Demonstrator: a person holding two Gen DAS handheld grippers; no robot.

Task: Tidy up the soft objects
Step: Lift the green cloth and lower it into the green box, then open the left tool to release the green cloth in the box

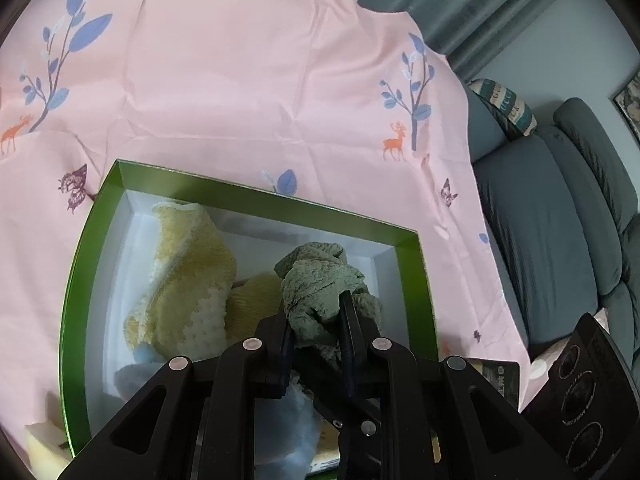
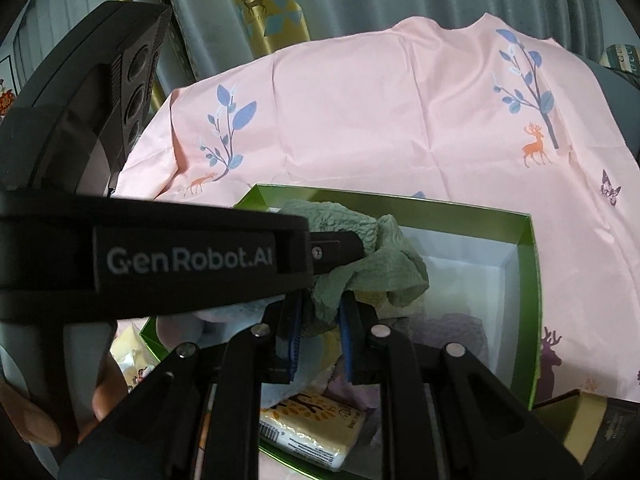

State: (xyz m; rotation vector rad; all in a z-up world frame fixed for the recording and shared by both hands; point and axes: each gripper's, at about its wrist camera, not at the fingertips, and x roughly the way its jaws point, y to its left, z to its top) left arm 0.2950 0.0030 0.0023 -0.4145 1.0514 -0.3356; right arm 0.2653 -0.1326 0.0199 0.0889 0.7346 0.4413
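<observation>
Jaws of left gripper (image 1: 316,316) and right gripper (image 2: 320,316) were both clamped on one green cloth (image 1: 320,280), bunched over the green box (image 1: 248,196). Yellow cloth (image 1: 188,260) lay at nine o'clock inside; pink sheet (image 1: 240,80) spread beyond at twelve.

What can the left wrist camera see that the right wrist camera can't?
Only the left wrist view shows the yellow towel in the box and the grey sofa. Only the right wrist view shows the tissue pack and the gold box. Both show the green towel pinched by both grippers, the green box and the pink cloth.
</observation>
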